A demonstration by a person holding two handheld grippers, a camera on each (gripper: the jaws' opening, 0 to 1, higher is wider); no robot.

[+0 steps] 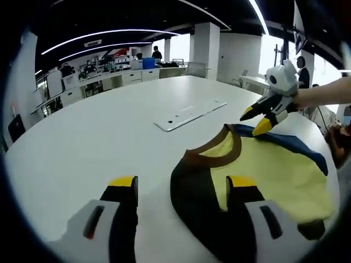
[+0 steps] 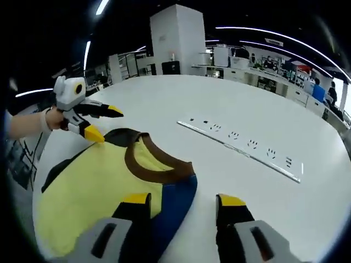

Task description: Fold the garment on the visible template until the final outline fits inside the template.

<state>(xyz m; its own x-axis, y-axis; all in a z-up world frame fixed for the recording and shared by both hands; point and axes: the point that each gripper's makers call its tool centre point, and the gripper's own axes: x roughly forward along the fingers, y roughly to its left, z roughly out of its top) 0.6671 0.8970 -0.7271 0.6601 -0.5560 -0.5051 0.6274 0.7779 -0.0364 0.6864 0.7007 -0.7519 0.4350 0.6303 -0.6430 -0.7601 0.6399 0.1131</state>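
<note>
A yellow T-shirt (image 1: 274, 170) with a brown collar (image 2: 153, 159), one blue sleeve (image 2: 173, 211) and one dark sleeve (image 1: 197, 203) lies flat on the white surface (image 1: 109, 131). The left tongs (image 1: 181, 183) are open over the dark sleeve. The right tongs (image 2: 184, 200) are open at the blue sleeve. A thin strip (image 2: 241, 148) lies near the shirt.

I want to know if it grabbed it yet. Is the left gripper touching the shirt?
Touching, it seems. In the right gripper view, the left gripper has its lower yellow fingertip resting on the shirt at the shoulder edge, with no gap visible; the upper finger stays above the cloth.
</note>
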